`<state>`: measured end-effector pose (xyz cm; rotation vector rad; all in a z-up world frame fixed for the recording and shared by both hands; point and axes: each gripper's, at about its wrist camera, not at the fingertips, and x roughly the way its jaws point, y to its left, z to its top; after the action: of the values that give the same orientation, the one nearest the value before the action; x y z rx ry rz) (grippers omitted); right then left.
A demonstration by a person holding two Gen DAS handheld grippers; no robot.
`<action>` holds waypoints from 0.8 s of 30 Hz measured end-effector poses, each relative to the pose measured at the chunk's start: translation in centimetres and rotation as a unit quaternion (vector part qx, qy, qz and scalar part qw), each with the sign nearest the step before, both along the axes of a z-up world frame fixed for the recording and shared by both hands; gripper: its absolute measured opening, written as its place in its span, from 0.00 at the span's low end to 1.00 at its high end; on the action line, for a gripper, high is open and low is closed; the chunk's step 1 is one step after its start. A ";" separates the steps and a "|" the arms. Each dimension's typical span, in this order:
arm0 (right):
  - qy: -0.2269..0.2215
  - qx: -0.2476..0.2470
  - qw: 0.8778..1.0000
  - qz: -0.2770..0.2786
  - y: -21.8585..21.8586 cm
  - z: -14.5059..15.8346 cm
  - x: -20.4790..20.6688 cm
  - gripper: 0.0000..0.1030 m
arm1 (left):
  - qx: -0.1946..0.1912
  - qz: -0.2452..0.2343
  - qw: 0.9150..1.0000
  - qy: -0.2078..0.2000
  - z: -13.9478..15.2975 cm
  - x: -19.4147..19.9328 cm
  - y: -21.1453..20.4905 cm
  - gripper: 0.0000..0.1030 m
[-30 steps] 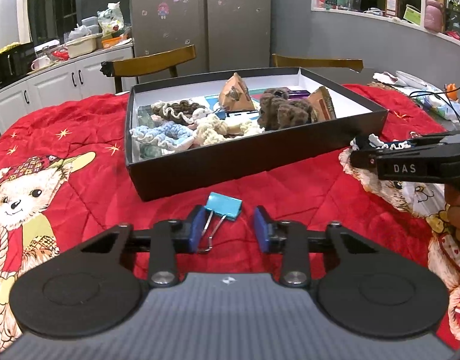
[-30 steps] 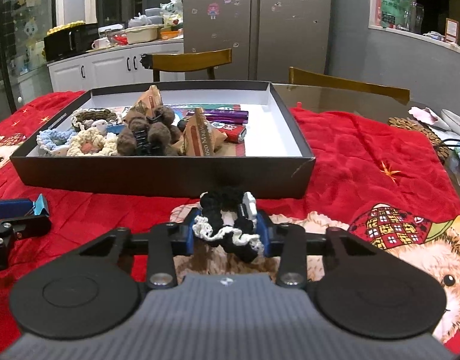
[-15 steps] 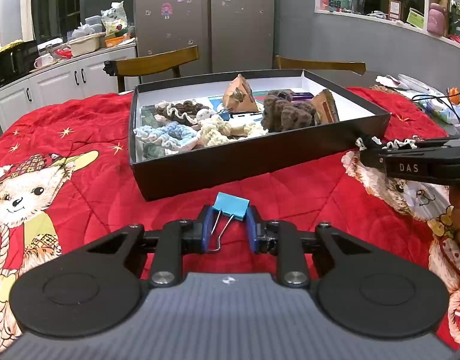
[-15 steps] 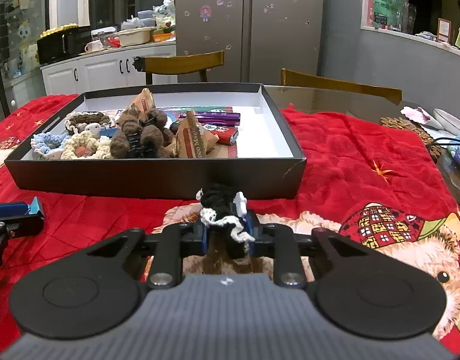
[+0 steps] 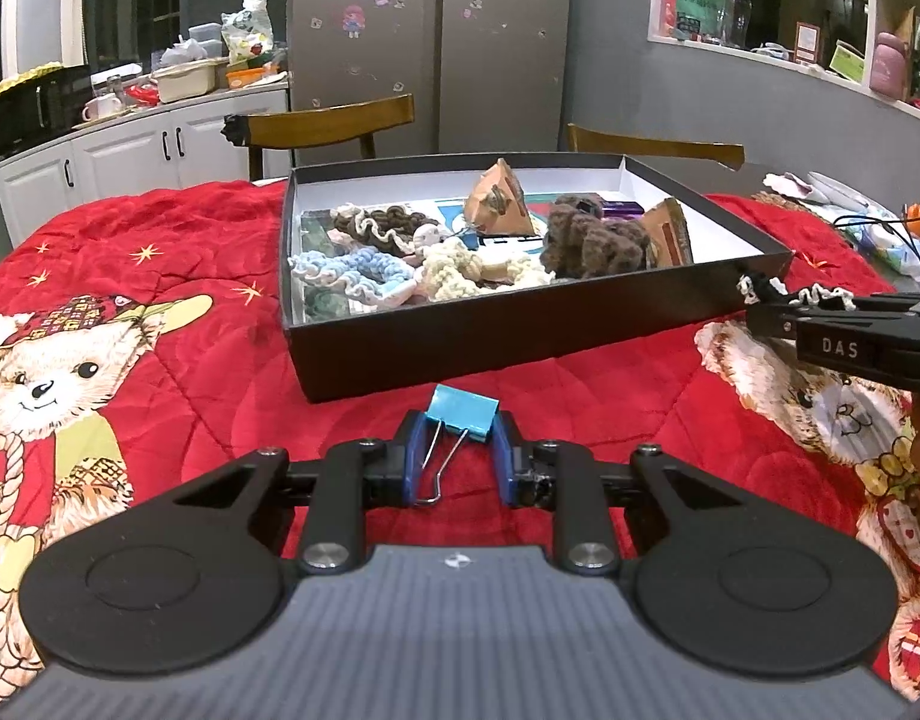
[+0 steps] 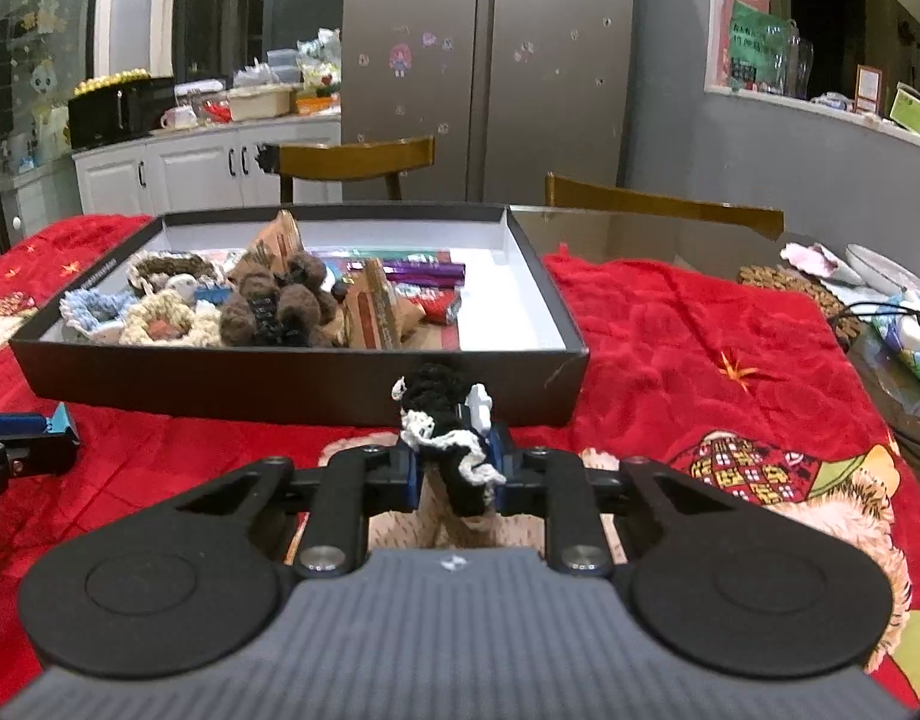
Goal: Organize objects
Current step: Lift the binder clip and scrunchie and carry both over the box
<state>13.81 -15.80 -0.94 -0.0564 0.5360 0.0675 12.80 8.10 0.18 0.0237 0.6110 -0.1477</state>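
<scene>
Your left hand-held gripper (image 5: 457,459) has just closed on the blue binder clip (image 5: 463,414), gripped by its smooth sides, so it could squirt out on the lift. Your right hand-held gripper (image 6: 457,462) has just pinched the black-and-white crochet scrunchie (image 6: 448,429); its loose tail may snag the black box (image 6: 316,381) wall just ahead.

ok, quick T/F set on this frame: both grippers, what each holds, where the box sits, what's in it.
1. The left gripper is closed on a blue binder clip. True.
2. The right gripper is empty. False: it pinches a black-and-white crocheted scrunchie.
3. The black box sits on a red blanket. True.
4. The box is empty. False: it holds crocheted pieces, including a brown one, and packets.
5. The binder clip is inside the box. False: it is outside, in front of the near wall.
</scene>
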 end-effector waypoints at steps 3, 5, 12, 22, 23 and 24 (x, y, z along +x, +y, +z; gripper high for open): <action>-0.013 0.010 1.000 0.008 -0.1 0.4 -0.2 0.24 | 0.000 0.002 1.000 -0.002 0.1 0.0 0.1 0.27; -0.021 0.021 0.999 0.013 -0.2 0.7 -0.4 0.24 | 0.000 0.002 1.000 -0.004 0.1 -0.1 0.1 0.27; -0.039 0.056 0.997 0.035 -0.7 1.8 -1.2 0.24 | 0.007 0.001 1.000 -0.024 0.5 -0.7 0.0 0.27; -0.047 0.081 0.993 0.069 -0.1 4.4 -1.8 0.24 | 0.004 0.011 0.999 -0.044 2.2 -1.2 -0.2 0.27; -0.043 0.088 0.992 0.075 0.0 4.8 -1.6 0.24 | 0.002 0.014 0.999 -0.048 2.6 -1.3 -0.2 0.27; -0.040 0.096 0.991 0.082 0.1 5.3 -1.5 0.24 | -0.002 0.018 0.998 -0.053 3.2 -1.3 -0.1 0.28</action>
<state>12.33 -15.73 4.35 0.0839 0.4421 0.2755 11.49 8.01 3.34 0.0173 0.5057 -0.1124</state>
